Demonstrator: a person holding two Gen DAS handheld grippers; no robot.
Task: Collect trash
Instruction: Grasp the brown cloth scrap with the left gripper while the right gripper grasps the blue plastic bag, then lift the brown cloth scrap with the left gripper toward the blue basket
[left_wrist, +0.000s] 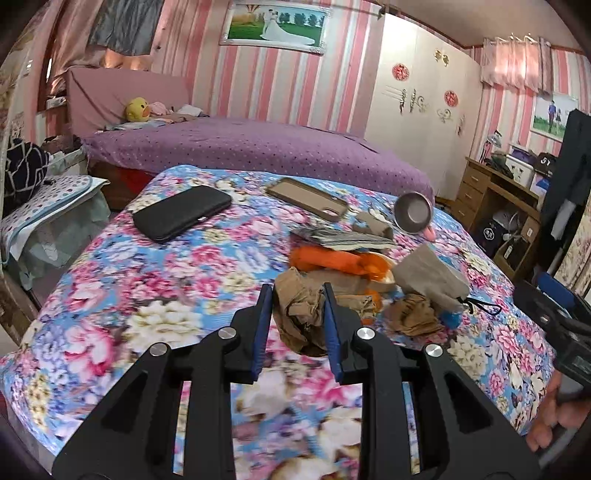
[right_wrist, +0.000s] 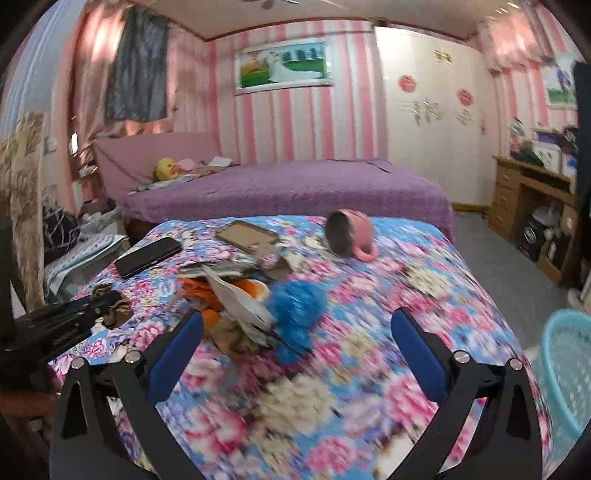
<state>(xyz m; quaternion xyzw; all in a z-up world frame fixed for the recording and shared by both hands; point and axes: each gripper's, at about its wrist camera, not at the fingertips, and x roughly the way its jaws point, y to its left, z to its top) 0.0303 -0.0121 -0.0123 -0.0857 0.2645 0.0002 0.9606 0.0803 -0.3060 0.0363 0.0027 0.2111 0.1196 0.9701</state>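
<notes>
My left gripper (left_wrist: 297, 295) is shut on a crumpled ball of brown paper (left_wrist: 299, 317), its blue pads pressing both sides just above the floral bedspread (left_wrist: 129, 295). Behind it lies a litter pile: a second brown paper wad (left_wrist: 413, 314), an orange wrapper (left_wrist: 325, 260), folded newsprint (left_wrist: 343, 238) and a grey pouch (left_wrist: 428, 277). In the right wrist view my right gripper (right_wrist: 297, 317) stands open over the bedspread (right_wrist: 369, 369), nothing between its fingers, short of a blue fluffy thing (right_wrist: 295, 306). The left gripper (right_wrist: 99, 301) shows at that view's left edge.
A black phone (left_wrist: 181, 212), a brown phone case (left_wrist: 306, 197) and a tipped pink mug (right_wrist: 351, 230) lie farther back on the bedspread. A turquoise mesh basket (right_wrist: 569, 369) stands off the bed's right edge. A purple bed (left_wrist: 258, 147) lies beyond, and a wooden desk (right_wrist: 532, 199) at the right.
</notes>
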